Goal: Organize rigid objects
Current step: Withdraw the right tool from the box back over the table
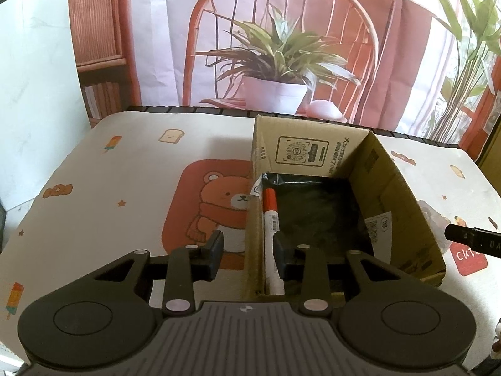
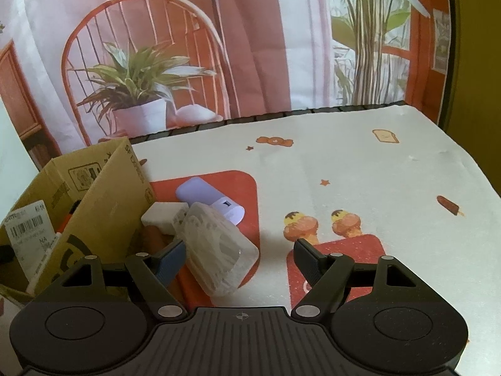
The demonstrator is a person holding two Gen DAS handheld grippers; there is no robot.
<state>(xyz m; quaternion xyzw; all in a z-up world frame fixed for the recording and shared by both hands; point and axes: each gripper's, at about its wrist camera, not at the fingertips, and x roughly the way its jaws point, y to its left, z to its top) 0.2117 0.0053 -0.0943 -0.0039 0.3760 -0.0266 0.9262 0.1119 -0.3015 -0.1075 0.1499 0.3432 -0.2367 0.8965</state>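
A cartoon-print tablecloth [image 2: 344, 169] covers the table; on it rest a cardboard box [image 1: 400, 206], purple case [image 2: 200, 192], clear plastic box [image 2: 219, 250].

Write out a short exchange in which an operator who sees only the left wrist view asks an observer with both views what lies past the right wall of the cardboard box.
Operator: The cardboard box blocks my view. What lies past its right wall?
Observer: A clear plastic case lies on the mat beside the box.
Operator: I see only a fingertip of the right gripper. Does it hold the case?
Observer: No. The right gripper is open, and its fingers stand wide on either side of the case.
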